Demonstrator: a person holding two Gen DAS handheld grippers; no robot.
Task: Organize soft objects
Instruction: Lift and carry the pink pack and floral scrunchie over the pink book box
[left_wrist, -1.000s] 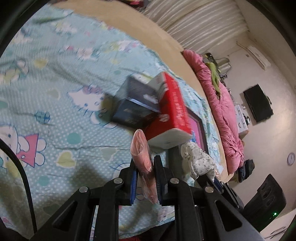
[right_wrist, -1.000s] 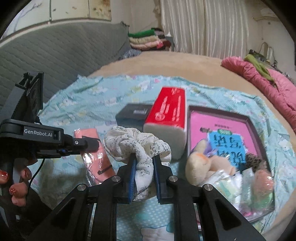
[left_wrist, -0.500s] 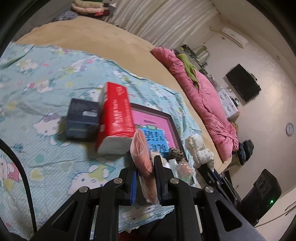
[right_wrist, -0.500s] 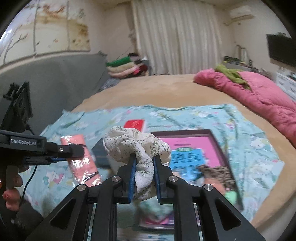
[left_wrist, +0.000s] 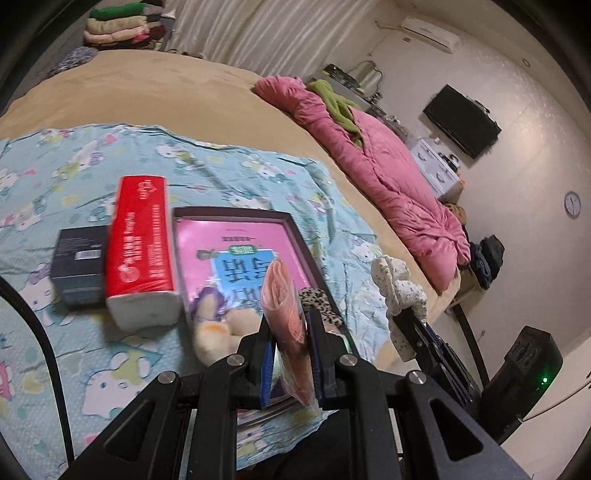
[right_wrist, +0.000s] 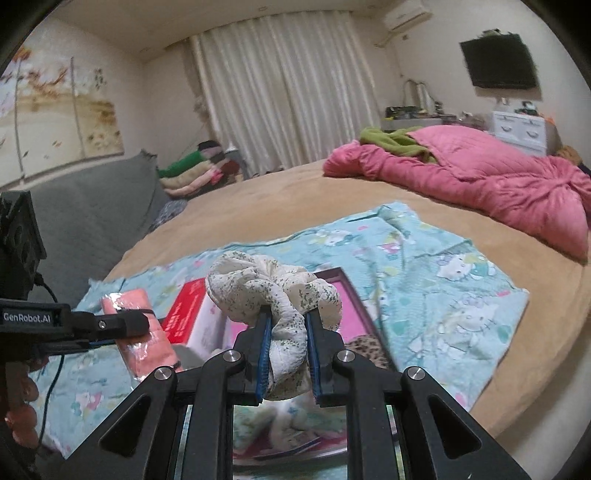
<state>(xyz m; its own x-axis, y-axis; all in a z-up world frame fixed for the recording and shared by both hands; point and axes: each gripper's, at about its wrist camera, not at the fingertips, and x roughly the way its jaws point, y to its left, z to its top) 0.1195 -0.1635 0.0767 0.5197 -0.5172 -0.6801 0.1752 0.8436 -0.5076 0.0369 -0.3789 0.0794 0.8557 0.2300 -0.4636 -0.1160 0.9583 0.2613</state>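
Two loads in the air, one per claw. Left gripper (left_wrist: 290, 343): pinching a pink wrapped cloth (left_wrist: 284, 295) at lower centre, above the near end of the pink box tray (left_wrist: 236, 218). Right gripper (right_wrist: 286, 350): pressed onto a white speckled scrunchie (right_wrist: 273, 284), frame centre, above the same tray. Hazard: your plastic wrap looks slick and may slide out. Hazard: releasing low could knock the plush toy (left_wrist: 218, 328) or leopard scrunchie (left_wrist: 317, 299) over the rim. Hazard: both claws converge; stagger them.
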